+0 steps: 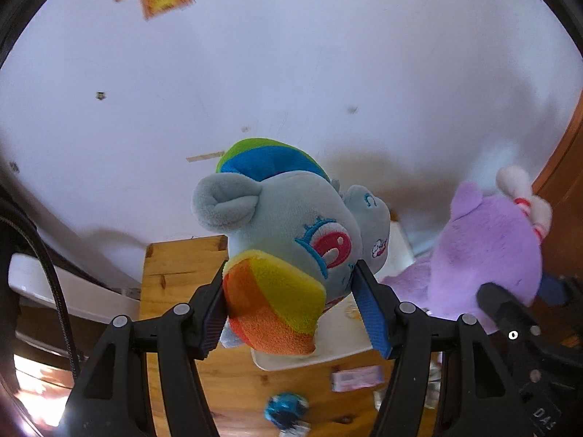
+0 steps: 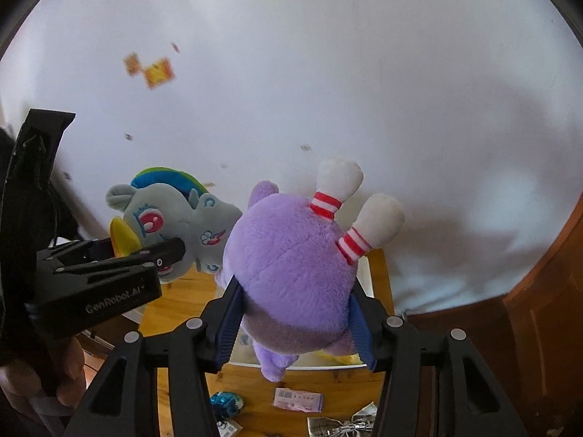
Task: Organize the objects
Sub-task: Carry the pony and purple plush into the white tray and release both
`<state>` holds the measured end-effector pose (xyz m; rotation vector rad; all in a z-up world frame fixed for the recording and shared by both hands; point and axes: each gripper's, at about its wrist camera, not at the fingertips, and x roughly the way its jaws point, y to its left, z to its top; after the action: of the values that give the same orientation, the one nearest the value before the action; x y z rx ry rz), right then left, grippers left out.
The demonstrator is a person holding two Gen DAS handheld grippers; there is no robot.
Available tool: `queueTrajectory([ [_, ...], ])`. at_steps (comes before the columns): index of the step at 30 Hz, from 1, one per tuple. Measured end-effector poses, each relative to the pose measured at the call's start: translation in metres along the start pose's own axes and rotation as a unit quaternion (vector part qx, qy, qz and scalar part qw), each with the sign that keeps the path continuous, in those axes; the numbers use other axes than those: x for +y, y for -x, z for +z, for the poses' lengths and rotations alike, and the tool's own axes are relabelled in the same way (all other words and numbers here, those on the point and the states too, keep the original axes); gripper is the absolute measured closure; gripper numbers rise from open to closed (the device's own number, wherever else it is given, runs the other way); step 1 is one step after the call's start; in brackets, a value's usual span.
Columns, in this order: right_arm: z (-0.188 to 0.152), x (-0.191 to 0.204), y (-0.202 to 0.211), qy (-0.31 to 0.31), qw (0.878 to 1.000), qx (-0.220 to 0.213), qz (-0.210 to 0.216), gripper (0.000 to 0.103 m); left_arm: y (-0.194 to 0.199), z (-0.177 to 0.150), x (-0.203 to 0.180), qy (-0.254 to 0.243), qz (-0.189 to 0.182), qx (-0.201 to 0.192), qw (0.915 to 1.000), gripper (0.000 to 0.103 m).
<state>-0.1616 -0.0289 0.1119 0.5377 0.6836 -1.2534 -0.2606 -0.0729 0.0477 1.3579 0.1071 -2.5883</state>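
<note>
My left gripper (image 1: pixel 291 298) is shut on a grey-blue pony plush (image 1: pixel 291 225) with a rainbow mane and holds it up above the wooden table (image 1: pixel 175 266). My right gripper (image 2: pixel 295 313) is shut on a purple plush (image 2: pixel 291 266) with white, red-striped feet, also lifted above the table. The purple plush shows at the right of the left wrist view (image 1: pixel 488 244). The pony plush shows at the left of the right wrist view (image 2: pixel 171 222), with the left gripper (image 2: pixel 145 251) around it. The two toys hang side by side, close together.
A white tray (image 1: pixel 328 349) lies on the table under the toys. A blue ball (image 2: pixel 226 402), a pink packet (image 2: pixel 298 398) and a silvery wrapper (image 2: pixel 342 422) lie near the front. A white wall (image 2: pixel 364 91) stands behind. A wooden door (image 2: pixel 546 291) is at the right.
</note>
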Motion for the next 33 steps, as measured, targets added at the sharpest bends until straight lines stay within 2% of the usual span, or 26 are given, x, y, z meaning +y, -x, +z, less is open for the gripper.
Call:
queueTrajectory([
  [4, -0.001, -0.001, -0.039, -0.008, 0.999, 0.033, -0.012, 0.048, -0.036, -0.001, -0.007, -0.032, 0.016, 0.028, 0.999, 0.036],
  [12, -0.033, 0.0, -0.114, 0.004, 0.993, 0.116, -0.029, 0.045, -0.092, -0.01, -0.023, -0.102, 0.043, 0.062, 0.992, 0.035],
  [15, -0.052, 0.002, -0.127, 0.015, 0.99, 0.137, -0.029, 0.043, -0.103, -0.015, -0.029, -0.118, 0.042, 0.069, 0.9897, 0.032],
  [18, -0.059, 0.01, -0.139, 0.028, 0.988, 0.149, -0.021, 0.042, -0.112, -0.019, -0.027, -0.11, 0.009, 0.09, 0.9899, 0.029],
  [21, -0.066, 0.013, -0.143, 0.034, 0.987, 0.158, -0.009, 0.027, -0.116, -0.014, -0.026, -0.088, -0.003, 0.103, 0.9908, 0.029],
  [22, -0.068, 0.014, -0.141, 0.034, 0.988, 0.154, -0.006, 0.026, -0.113, -0.015, -0.026, -0.083, -0.001, 0.102, 0.9914, 0.026],
  [25, -0.07, 0.015, -0.135, 0.036, 0.989, 0.143, 0.001, 0.026, -0.11, -0.013, -0.018, -0.068, 0.0, 0.097, 0.9929, 0.019],
  [30, -0.064, 0.017, -0.124, 0.036, 0.99, 0.132, 0.022, 0.025, -0.1, -0.017, -0.012, -0.055, -0.002, 0.088, 0.9946, 0.018],
  [33, -0.064, 0.021, -0.116, 0.043, 0.991, 0.127, 0.025, 0.025, -0.089, -0.019, -0.013, -0.052, -0.003, 0.071, 0.9962, 0.011],
])
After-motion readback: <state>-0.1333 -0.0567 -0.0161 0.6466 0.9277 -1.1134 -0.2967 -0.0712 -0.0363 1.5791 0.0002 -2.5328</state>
